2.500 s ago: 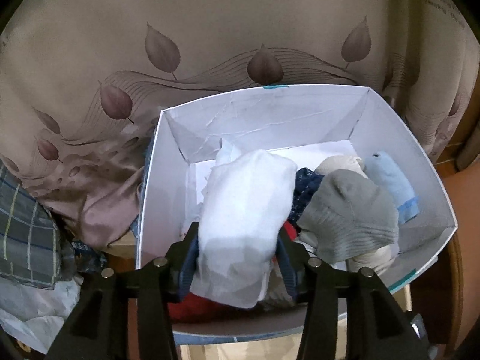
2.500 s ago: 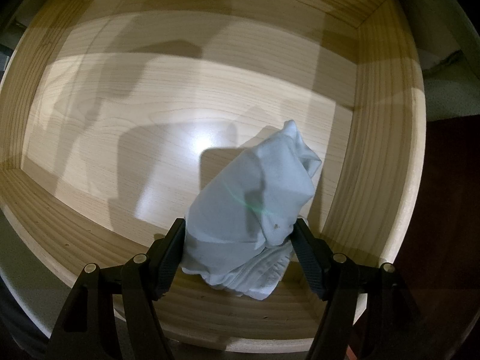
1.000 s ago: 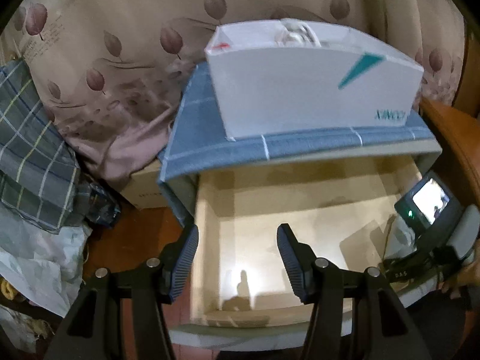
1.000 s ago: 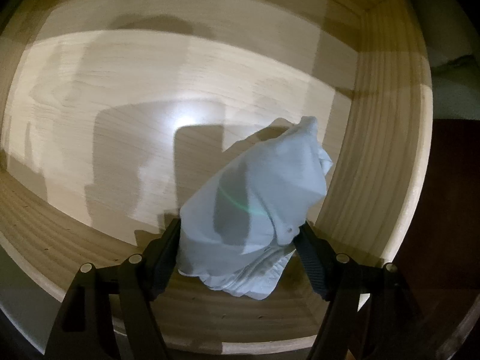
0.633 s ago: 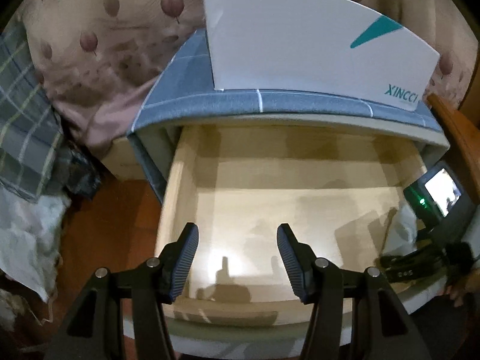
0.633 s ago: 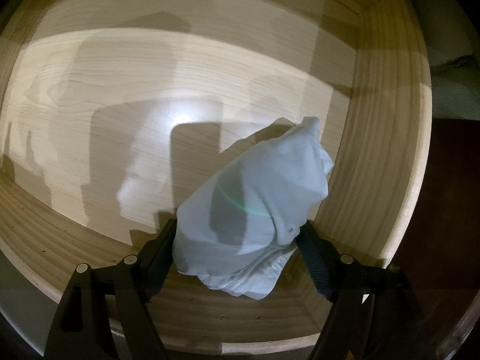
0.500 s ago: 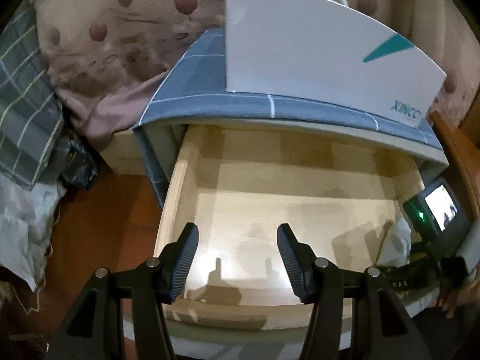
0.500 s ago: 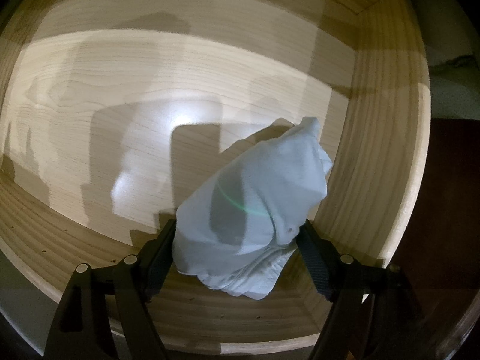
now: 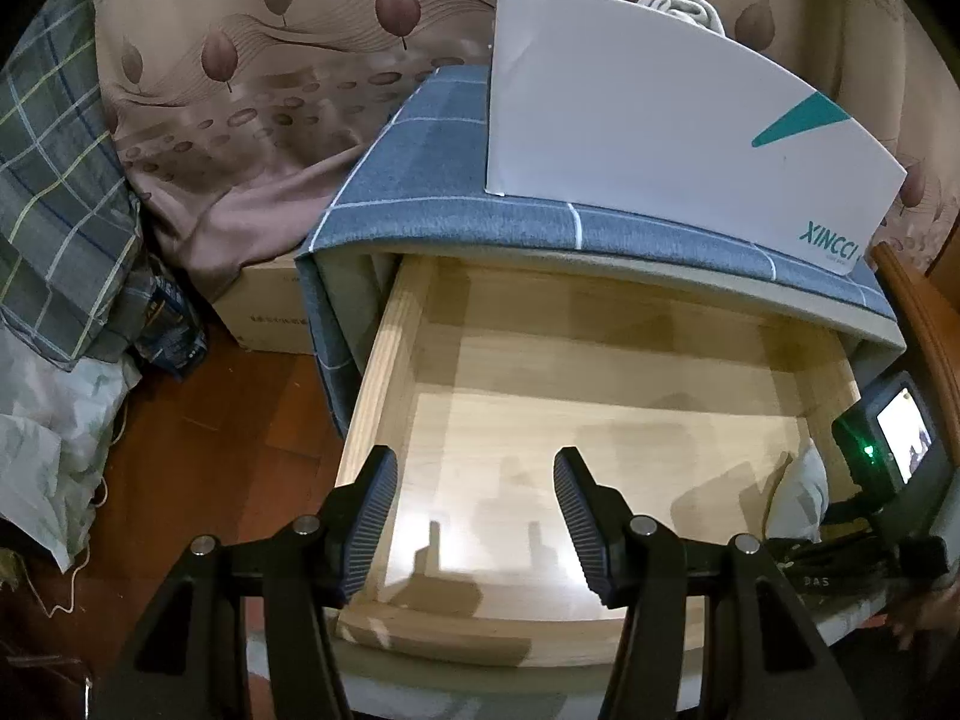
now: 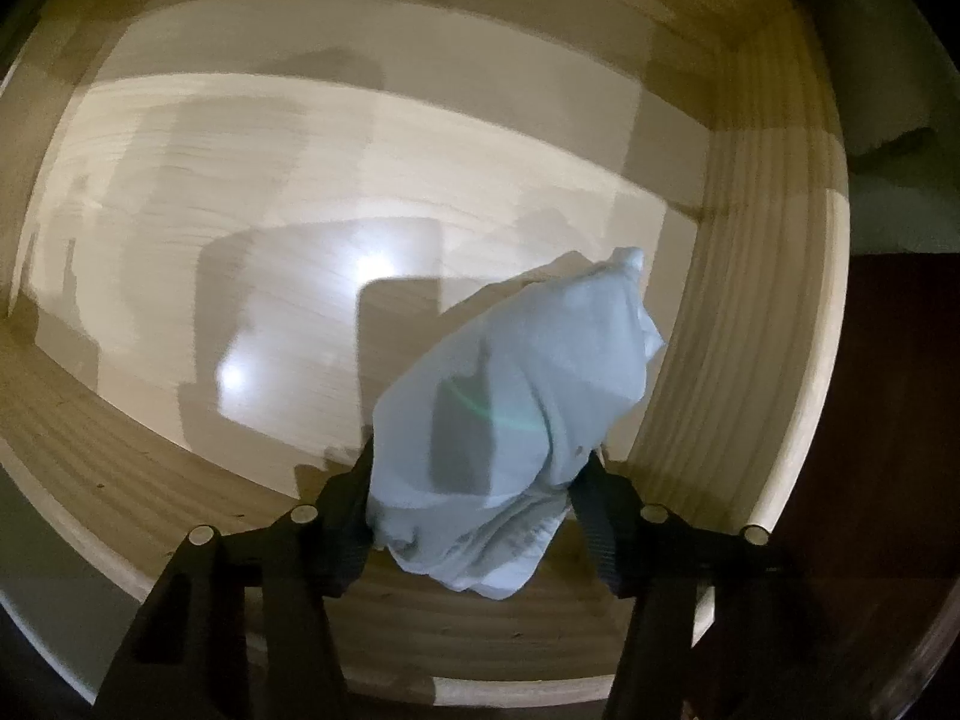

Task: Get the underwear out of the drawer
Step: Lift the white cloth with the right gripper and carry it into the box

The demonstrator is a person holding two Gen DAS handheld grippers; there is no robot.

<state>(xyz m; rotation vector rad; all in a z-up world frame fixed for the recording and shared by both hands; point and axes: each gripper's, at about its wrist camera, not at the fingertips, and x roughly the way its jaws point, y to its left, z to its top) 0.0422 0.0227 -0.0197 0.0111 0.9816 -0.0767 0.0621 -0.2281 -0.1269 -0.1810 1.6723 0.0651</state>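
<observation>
Since the frame a second ago, my right gripper (image 10: pixel 480 480) has narrowed on the underwear (image 10: pixel 510 420): its jaws are closing and both pads now press into the pale bundle, pinching it. The left view has dropped from the box front to the open drawer (image 9: pixel 384 348).

Right wrist view, near to far:
- The gripper points straight down into the drawer (image 10: pixel 738 330).
- The underwear sits in the near right corner, just beside the right wall. That wall crowds the right finger (image 10: pixel 600 516).
- Beyond it the drawer floor is bare wood with light glare and shadows.

Left wrist view, near to far:
- My left gripper (image 9: pixel 474 516) is spread wide with nothing between the fingers. It hangs above the drawer's front edge.
- At the right edge the right gripper's camera unit (image 9: pixel 900 444) shows, with a lit screen and a green lamp. A sliver of the underwear (image 9: pixel 798 498) shows beside it.
- A checked blue cloth (image 9: pixel 456 180) covers the cabinet top above the drawer.
- A white box (image 9: pixel 660 120) stands on that cloth, with folded fabric (image 9: pixel 684 6) showing over its rim.
- Left of the cabinet are a cardboard carton (image 9: pixel 270 300), a plaid cloth (image 9: pixel 54 180) and a leaf-print sheet (image 9: pixel 270 60) behind.

Only the left view shows the cabinet and room. Only the right view shows the grip.
</observation>
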